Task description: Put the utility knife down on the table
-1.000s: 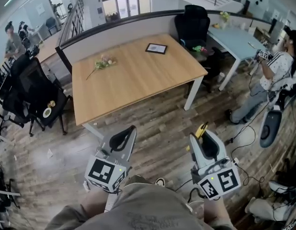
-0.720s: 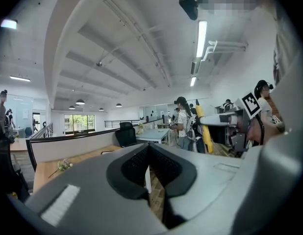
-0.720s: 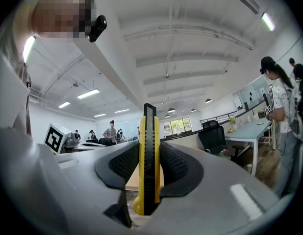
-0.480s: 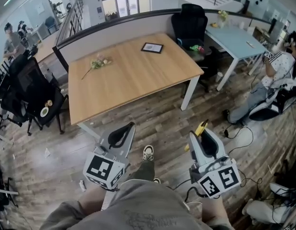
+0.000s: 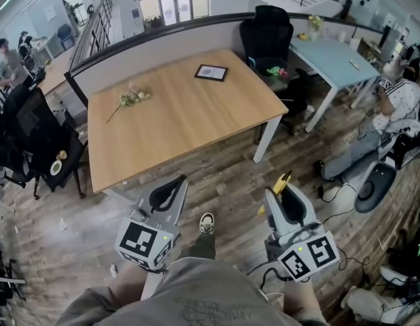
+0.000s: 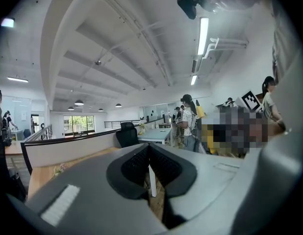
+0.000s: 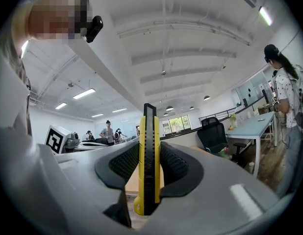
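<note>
A yellow and black utility knife (image 7: 148, 160) stands upright between the jaws of my right gripper (image 7: 149, 168), which is shut on it. In the head view the utility knife (image 5: 283, 182) pokes out ahead of my right gripper (image 5: 287, 197), low and right of centre, above the wooden floor. My left gripper (image 5: 169, 190) is at lower left with its jaws closed and nothing in them; in the left gripper view only a thin slit shows between the pads of my left gripper (image 6: 150, 173). The wooden table (image 5: 196, 117) stands ahead, a step away from both grippers.
On the table lie a small flower sprig (image 5: 130, 98) and a framed picture (image 5: 211, 72). Black office chairs (image 5: 268, 36) stand behind it and at the left. A light blue table (image 5: 336, 56) and a seated person (image 5: 393, 107) are at the right. Cables lie on the floor at right.
The view has shifted forward a little toward the table; a shoe has come into sight between the grippers. Both grippers keep their hold and posture.
</note>
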Demonstrator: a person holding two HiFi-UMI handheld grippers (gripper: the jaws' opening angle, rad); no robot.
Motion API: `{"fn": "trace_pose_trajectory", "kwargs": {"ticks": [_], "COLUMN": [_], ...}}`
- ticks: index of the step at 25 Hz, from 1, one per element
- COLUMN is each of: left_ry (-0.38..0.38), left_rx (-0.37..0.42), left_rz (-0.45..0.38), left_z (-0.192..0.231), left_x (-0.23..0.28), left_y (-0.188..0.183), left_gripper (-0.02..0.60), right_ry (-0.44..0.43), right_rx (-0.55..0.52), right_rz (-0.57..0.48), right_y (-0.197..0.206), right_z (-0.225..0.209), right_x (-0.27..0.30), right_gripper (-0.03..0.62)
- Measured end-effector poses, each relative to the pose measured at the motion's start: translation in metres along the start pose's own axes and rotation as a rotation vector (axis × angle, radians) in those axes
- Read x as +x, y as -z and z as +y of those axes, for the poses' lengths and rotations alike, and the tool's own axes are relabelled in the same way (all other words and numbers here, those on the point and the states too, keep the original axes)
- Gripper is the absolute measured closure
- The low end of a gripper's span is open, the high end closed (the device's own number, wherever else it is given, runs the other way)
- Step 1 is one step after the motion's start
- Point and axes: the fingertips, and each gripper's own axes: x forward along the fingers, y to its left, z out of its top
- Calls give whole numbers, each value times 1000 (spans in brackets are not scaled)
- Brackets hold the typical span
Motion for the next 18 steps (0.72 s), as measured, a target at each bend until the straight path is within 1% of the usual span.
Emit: {"fn": "trace_pose_trajectory", "kwargs": {"ticks": [7,12,18], "left_ry": [8,24,23], "left_rx": [-20,-10,-8], "left_rz": [18,12,-5], "left_z": [60,110,170], "left_x": [64,109,150], "left_y": [3,-6,-8], "left_gripper": [580,580,580], "right_ry": [9,13,9], "right_rx": [-6,-11,-38], "right_rz": [40,56,56], "right_y": [-1,-9,-16], "right_z": [-32,-49,-64], "right_x": [77,142,218], "right_gripper": [454,454,456]}}
